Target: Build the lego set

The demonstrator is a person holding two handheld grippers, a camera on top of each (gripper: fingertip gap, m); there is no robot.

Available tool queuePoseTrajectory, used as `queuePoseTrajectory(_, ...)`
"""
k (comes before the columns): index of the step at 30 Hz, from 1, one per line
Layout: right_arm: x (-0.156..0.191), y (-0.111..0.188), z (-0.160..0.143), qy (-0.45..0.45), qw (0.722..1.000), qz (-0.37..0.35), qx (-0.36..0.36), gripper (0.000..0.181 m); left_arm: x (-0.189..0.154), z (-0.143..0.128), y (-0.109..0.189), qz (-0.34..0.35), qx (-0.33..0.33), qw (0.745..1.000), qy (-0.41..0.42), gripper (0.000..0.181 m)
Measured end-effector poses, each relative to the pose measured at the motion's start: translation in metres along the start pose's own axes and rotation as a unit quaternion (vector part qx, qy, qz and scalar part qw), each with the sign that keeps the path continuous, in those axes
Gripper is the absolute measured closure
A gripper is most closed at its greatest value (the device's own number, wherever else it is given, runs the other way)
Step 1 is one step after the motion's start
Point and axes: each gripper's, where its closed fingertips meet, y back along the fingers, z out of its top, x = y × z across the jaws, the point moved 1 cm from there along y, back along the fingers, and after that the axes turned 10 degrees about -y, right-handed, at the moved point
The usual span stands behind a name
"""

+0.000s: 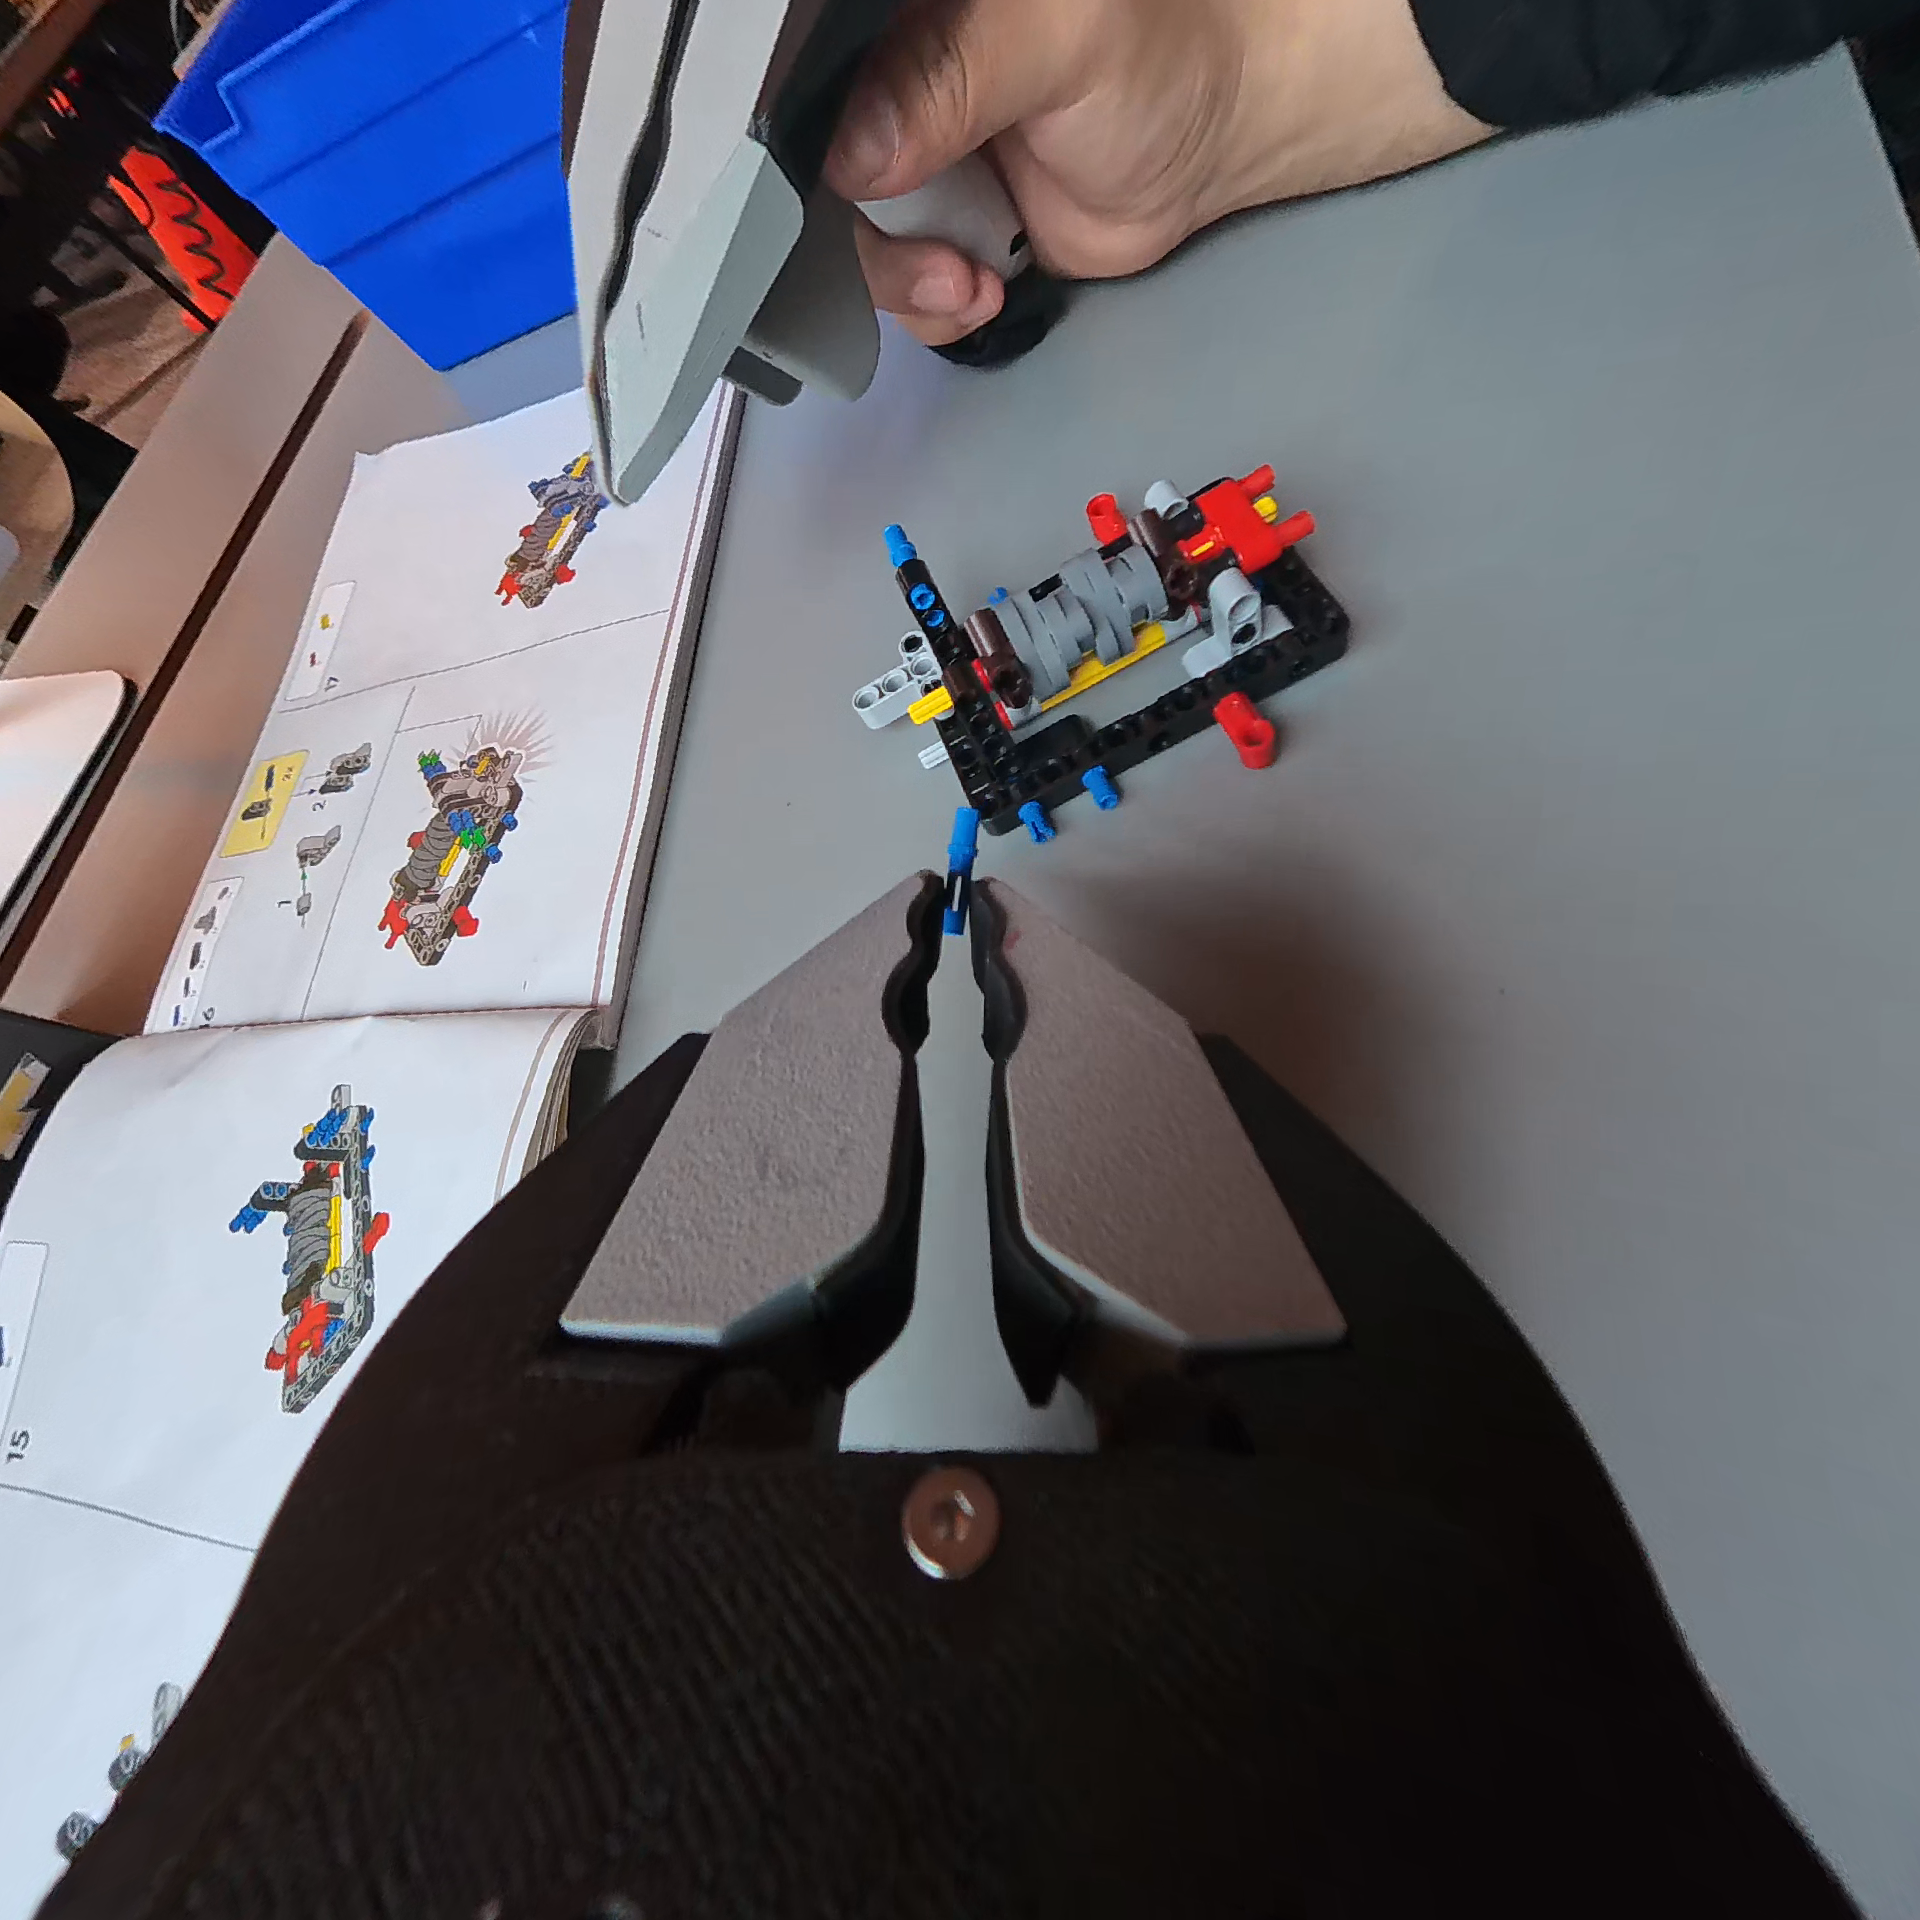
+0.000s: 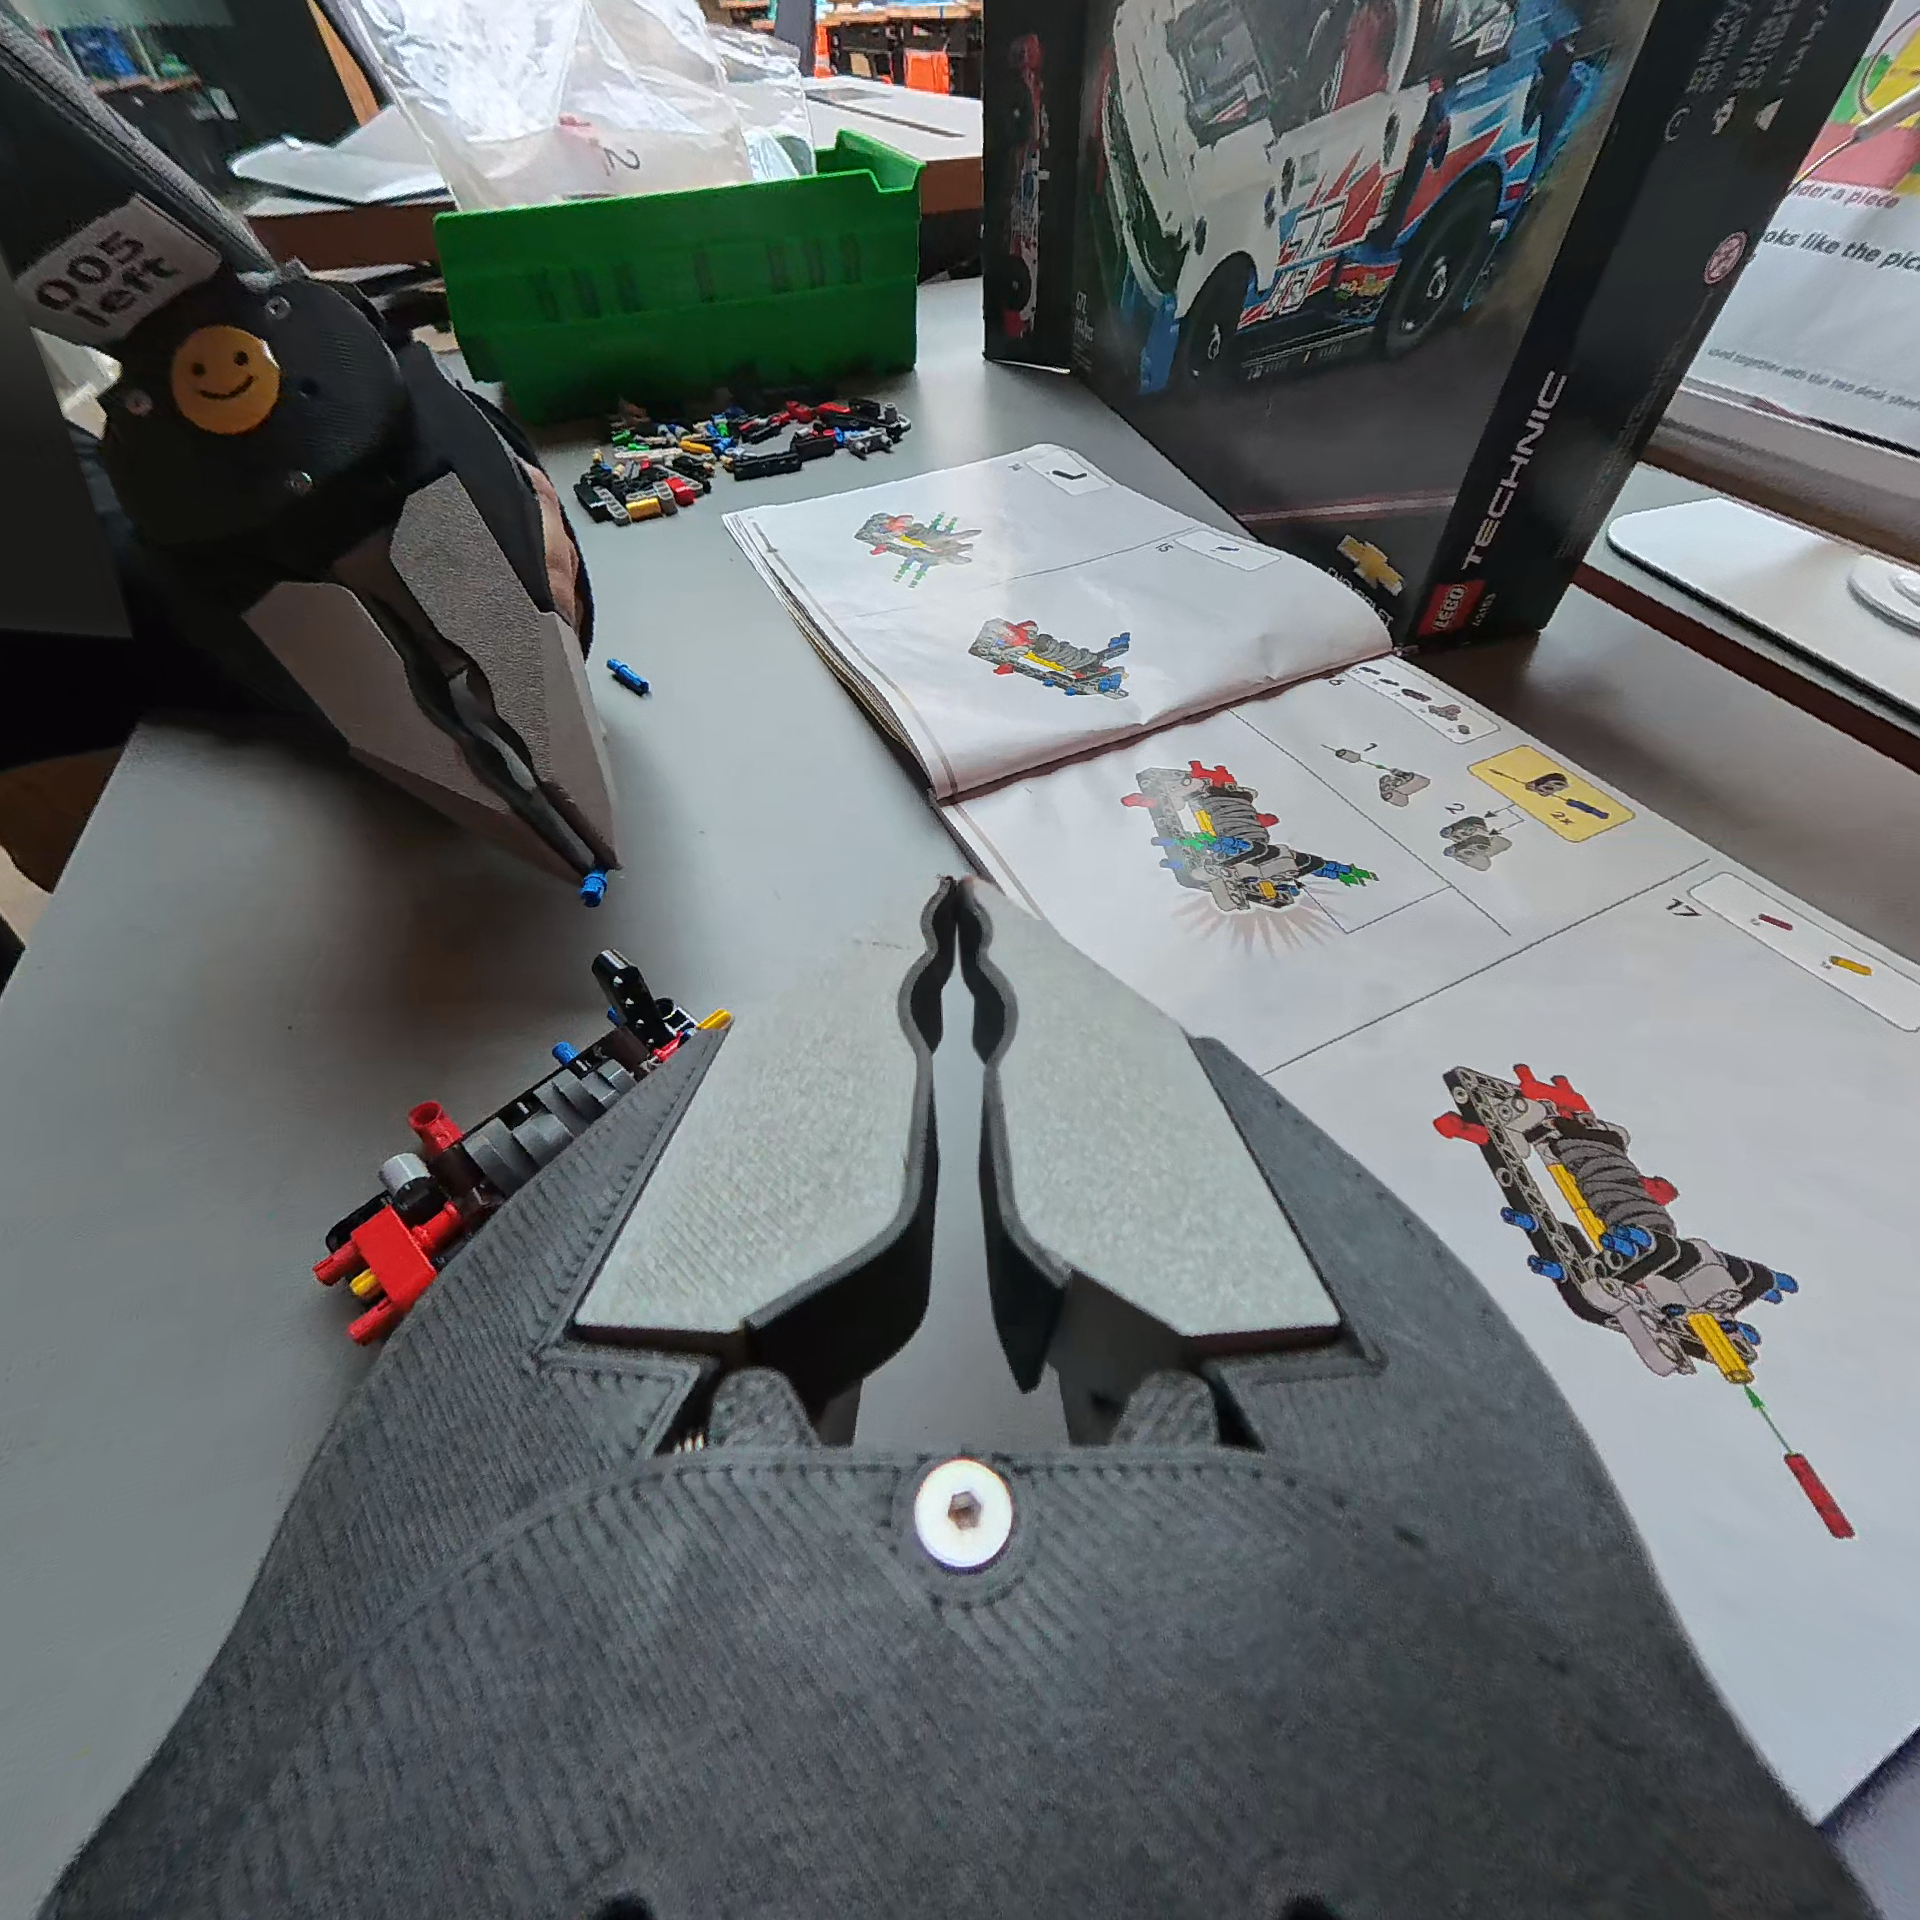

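Observation:
My left gripper (image 1: 963,891) is shut on a small blue pin (image 1: 962,854), which sticks out past the fingertips toward the near corner of the Lego assembly (image 1: 1107,644). The assembly is a black frame with grey, brown, red, yellow and blue parts, lying on the grey table (image 1: 1455,935). In the right wrist view the left gripper (image 2: 587,868) shows at the left with the blue pin (image 2: 592,885) at its tips, above the assembly (image 2: 499,1143). My right gripper (image 2: 954,891) is shut with nothing between its fingertips. It also shows at the top of the left wrist view (image 1: 623,488), held by a hand (image 1: 1091,156).
An open instruction booklet (image 2: 1299,831) lies beside the assembly. A loose blue pin (image 2: 629,676) lies on the table. A pile of loose parts (image 2: 727,447) sits before a green bin (image 2: 675,291). The set's box (image 2: 1403,312) stands behind. A blue bin (image 1: 395,177) stands at the table's far side. There is about 11 cm between the tips of the two grippers.

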Motion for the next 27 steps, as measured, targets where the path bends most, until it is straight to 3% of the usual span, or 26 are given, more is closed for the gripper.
queuePoseTrajectory(17, 0.004, 0.011, 0.008, 0.007, 0.999, 0.004, -0.031, 0.180, 0.011, -0.003, 0.008, 0.035, -0.011, 0.999, -0.014, 0.179)
queuePoseTrajectory(23, 0.048, 0.019, 0.011, 0.003, 0.994, 0.094, -0.051, 0.165, 0.023, 0.022, 0.032, 0.131, -0.045, 0.990, -0.022, 0.179)
queuePoseTrajectory(27, 0.081, 0.020, 0.016, 0.034, 0.990, 0.130, -0.035, 0.168, 0.006, 0.035, 0.033, 0.101, -0.084, 0.991, 0.000, 0.179)
